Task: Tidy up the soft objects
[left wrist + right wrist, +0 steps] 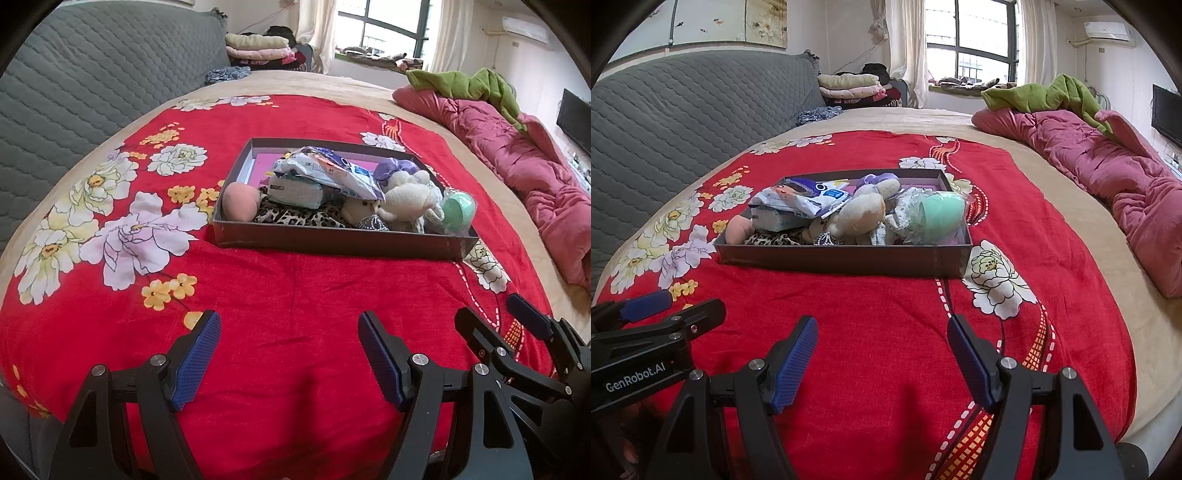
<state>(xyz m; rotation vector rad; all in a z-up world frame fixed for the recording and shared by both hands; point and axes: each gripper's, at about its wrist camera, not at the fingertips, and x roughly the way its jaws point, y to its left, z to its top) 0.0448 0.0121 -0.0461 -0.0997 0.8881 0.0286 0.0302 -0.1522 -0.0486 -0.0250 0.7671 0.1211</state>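
- Shallow dark cardboard box [343, 242] of soft toys lies on the red flowered blanket [258, 295], long axis crosswise.
- Left tongs [290, 354] and right tongs [882, 360] hover short of it, both spread apart, empty.

Tray [332, 245] on blanket [258, 295], ahead of both grippers. In tray: ball [241, 202] at left end, wipes packet [325, 171] on tissue pack [295, 192], plush toy [406, 199] right of them, egg-shaped container [458, 210] at right end. Quilt [517, 147] far right.
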